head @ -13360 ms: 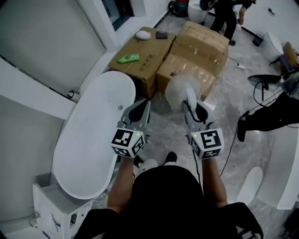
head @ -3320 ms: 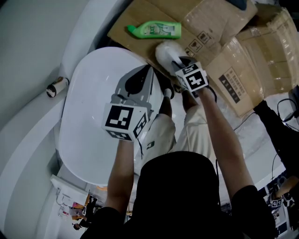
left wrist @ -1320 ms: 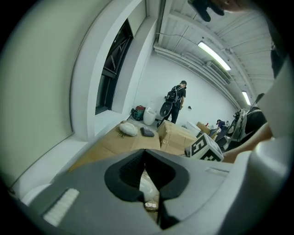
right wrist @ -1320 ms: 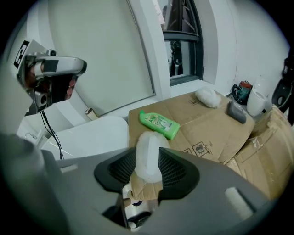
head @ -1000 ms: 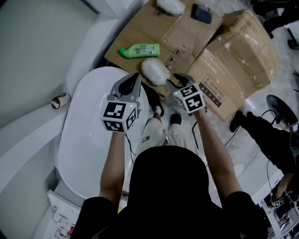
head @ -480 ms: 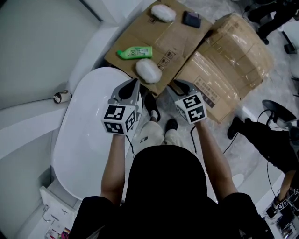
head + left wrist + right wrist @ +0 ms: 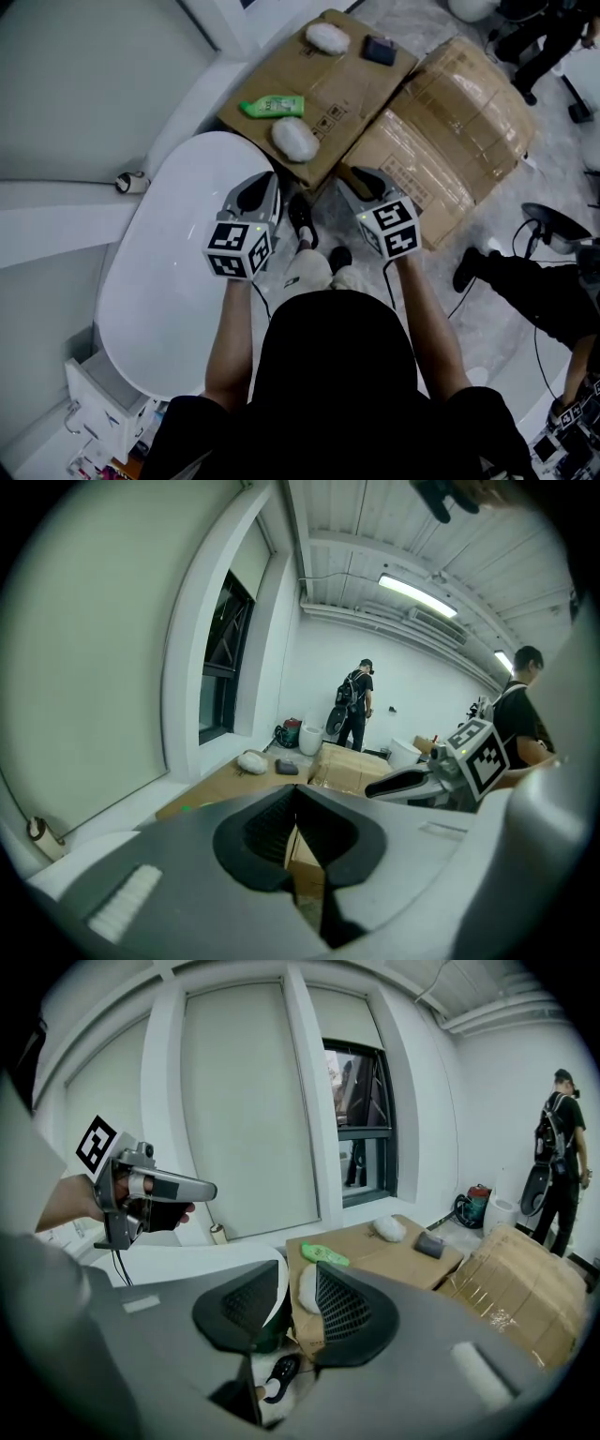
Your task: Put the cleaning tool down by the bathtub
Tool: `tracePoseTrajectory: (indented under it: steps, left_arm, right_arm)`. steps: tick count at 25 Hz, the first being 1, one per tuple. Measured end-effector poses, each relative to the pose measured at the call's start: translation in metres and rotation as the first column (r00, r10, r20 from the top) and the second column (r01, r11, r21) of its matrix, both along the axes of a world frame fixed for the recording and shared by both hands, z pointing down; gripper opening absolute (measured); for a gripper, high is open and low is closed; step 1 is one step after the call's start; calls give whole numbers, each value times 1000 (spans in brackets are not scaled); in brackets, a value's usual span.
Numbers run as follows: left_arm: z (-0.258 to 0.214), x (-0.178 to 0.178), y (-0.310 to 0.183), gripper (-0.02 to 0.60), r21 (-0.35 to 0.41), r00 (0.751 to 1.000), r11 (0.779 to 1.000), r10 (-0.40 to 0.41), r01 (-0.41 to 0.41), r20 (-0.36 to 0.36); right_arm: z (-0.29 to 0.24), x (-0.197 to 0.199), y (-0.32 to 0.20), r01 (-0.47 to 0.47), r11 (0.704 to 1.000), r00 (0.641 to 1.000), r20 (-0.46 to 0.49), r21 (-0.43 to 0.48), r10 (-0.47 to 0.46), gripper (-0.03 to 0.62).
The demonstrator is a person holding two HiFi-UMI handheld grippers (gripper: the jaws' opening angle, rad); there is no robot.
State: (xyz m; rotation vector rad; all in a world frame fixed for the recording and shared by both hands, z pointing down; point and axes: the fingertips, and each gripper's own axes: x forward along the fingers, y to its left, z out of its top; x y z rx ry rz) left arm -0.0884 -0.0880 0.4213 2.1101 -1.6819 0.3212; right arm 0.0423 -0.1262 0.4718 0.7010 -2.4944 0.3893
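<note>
Right gripper [image 7: 361,180] spread and empty, left gripper [image 7: 262,184] pressed shut; white cleaning pad [image 7: 295,139] lies on the cardboard box [image 7: 356,84] beside the bathtub [image 7: 178,272], ahead between both grippers, looks already placed

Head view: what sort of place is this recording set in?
Likely a bathroom-fixture showroom or stockroom, not a home bathroom: a freestanding white bathtub stands beside taped cardboard boxes, under industrial strip lights.

Tool [image 7: 294,139] off right gripper [image 7: 364,178] (onto box [image 7: 349,77])
</note>
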Motion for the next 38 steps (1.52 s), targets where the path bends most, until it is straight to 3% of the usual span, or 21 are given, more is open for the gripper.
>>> tracePoseTrajectory:
  steps: [7, 20, 38]
  left_arm:
    - [-21, 22, 26, -2, 48, 1000, 999, -20, 19, 13]
    - [-57, 64, 56, -2, 112, 1000, 994, -2, 0, 16]
    - [-92, 66, 72, -2, 177, 999, 984, 20, -24, 25]
  right_arm:
    - [-37, 20, 29, 39, 997, 999, 34, 60, -41, 110]
    - [-98, 44, 62, 26, 989, 992, 121, 146, -44, 49]
    - [-146, 33, 80, 4, 975, 980, 193, 223, -48, 14]
